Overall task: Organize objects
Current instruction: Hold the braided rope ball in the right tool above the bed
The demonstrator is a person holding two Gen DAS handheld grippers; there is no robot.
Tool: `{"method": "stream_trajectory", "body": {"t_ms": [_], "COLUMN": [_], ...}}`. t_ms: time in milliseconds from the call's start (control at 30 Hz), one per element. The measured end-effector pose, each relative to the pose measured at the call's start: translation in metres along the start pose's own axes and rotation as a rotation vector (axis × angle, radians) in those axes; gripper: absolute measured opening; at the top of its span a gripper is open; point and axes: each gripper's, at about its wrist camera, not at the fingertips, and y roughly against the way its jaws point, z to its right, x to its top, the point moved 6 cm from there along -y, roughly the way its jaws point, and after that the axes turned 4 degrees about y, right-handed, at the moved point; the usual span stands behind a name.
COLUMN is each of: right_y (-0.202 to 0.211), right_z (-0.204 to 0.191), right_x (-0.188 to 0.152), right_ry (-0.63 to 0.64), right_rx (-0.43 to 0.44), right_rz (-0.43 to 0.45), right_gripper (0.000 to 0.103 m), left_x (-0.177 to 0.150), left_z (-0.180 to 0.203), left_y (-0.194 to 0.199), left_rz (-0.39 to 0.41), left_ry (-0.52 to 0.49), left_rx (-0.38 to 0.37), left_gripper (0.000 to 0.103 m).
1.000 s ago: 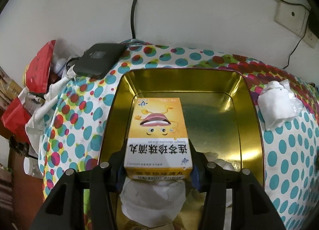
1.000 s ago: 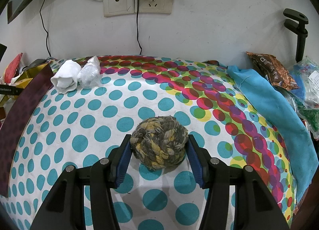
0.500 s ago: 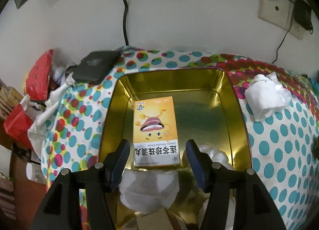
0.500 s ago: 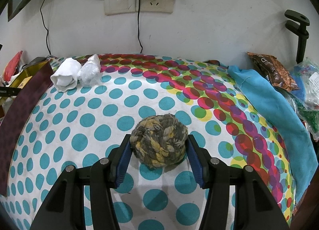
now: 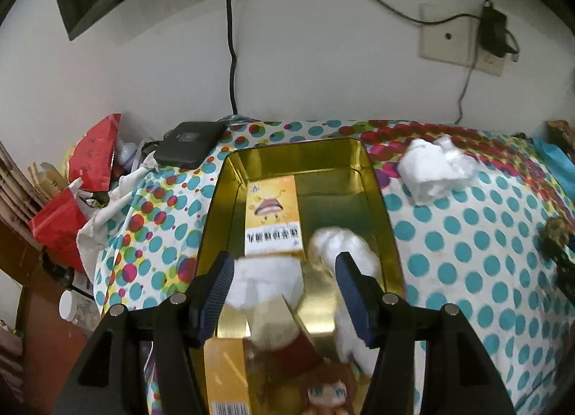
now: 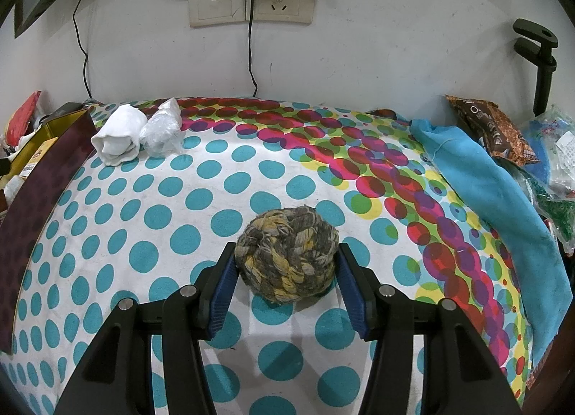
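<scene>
A yellow medicine box (image 5: 273, 217) lies flat inside the gold tin (image 5: 381, 206), toward its far left. My left gripper (image 5: 284, 264) hangs open above the tin's near half, with nothing between its fingers. Below it are white wads (image 5: 266, 282), a second yellow box (image 5: 226, 375) and a small doll (image 5: 327, 393). On the dotted tablecloth, my right gripper (image 6: 286, 251) is shut on a grey-and-yellow rope ball (image 6: 287, 257), with a pad against each side. The tin's dark outer wall (image 6: 43, 178) shows at the far left of the right wrist view.
A rolled white cloth (image 6: 118, 140) and a plastic wad (image 6: 161, 133) lie by the tin's far corner. A blue cloth (image 6: 485, 192), snack bag (image 6: 492, 127) and black clamp (image 6: 539, 55) line the right side. A black device (image 5: 188, 143) and red bags (image 5: 93, 152) crowd the tin's left.
My left gripper let go of the yellow box, opened, and drew back and up; the box now lies in the tin. The right gripper and rope ball have not moved.
</scene>
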Motion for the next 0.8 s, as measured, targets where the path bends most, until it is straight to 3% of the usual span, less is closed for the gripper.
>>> {"method": "stream_trajectory", "body": {"t_ms": [167,500,800], "right_y": [0.000,0.000,0.001], "right_z": [0.000,0.001,0.002], "right_x": [0.001,0.000,0.001], "right_ry": [0.003,0.008,-0.009], "right_rx": [-0.002,-0.005,0.009], "right_rz": [0.000,0.005,0.006], "right_gripper": [0.051,0.049,0.049], "left_x": [-0.031,-0.105,-0.126], "left_z": [0.003,-0.034,-0.066], "left_y": [0.029,0.083,0.107], "left_rz": [0.032,0.079,0.094], "left_ry": [0.028,0.219,0.228], "left_rx": [-0.033,-0.027,-0.009], "left_gripper": [0.060,0.060,0.061]}}
